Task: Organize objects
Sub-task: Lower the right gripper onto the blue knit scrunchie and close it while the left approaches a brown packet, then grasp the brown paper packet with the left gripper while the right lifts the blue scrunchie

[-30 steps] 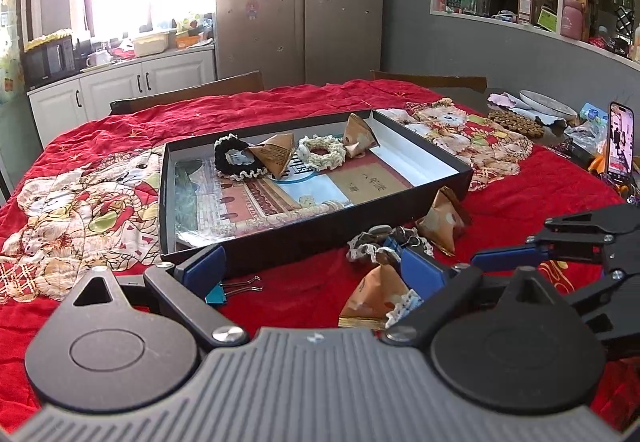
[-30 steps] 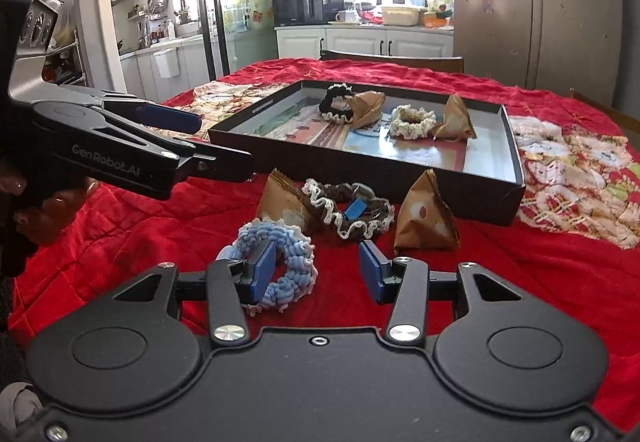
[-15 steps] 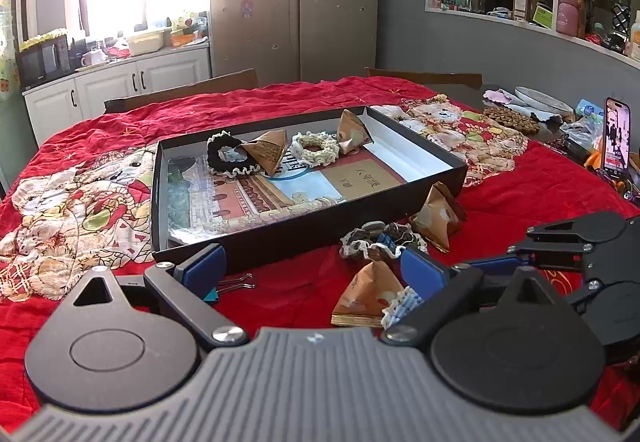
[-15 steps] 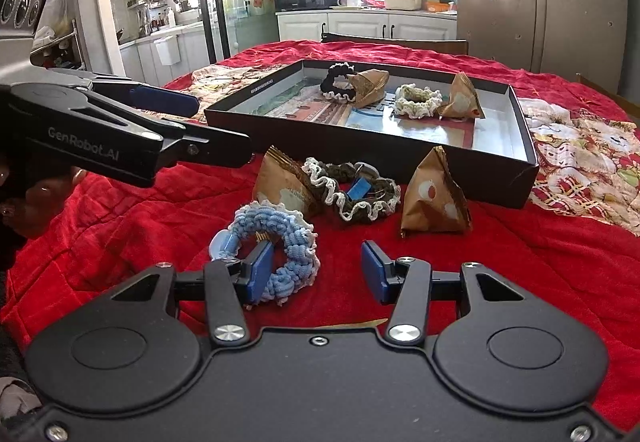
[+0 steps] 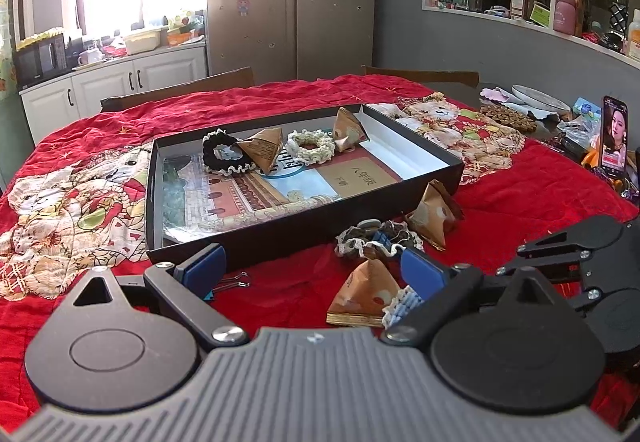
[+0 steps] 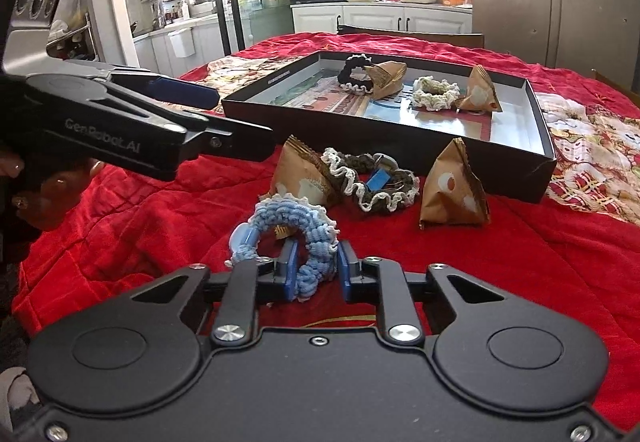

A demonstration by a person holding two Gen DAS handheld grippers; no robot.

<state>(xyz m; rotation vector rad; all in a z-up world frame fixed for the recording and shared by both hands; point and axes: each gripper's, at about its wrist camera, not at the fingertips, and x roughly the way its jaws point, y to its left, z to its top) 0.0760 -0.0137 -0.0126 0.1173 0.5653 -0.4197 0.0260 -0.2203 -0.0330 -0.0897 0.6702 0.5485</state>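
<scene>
On the red quilt [image 6: 520, 262], at the six o'clock edge of the right wrist view, the right gripper [image 6: 316, 270] is seen closing on a blue scrunchie [image 6: 292, 230]; the near side of the ring is pinched between the two blue pads, with one pad inside the loop and the other outside it. At eleven o'clock from the scrunchie a brown paper packet [image 6: 300, 174] is found, touched at its three o'clock side by a dark scrunchie with a white frill [image 6: 376, 178]. A second packet [image 6: 452, 190] stands at two o'clock from the blue scrunchie, just in front of a shallow black box [image 6: 400, 142]. Inside the box, toward twelve o'clock, a black scrunchie [image 6: 352, 76], a packet [image 6: 386, 76], a cream scrunchie [image 6: 434, 94] and another packet [image 6: 480, 92] are laid in a row.

The left gripper [image 5: 312, 270] is held with its jaws wide apart and nothing between the pads; it is aimed at the near wall of the box. A binder clip [image 5: 228, 282] is partly hidden behind its left pad. At three o'clock in the left wrist view a phone [image 5: 614, 136] is propped upright, its screen lit
</scene>
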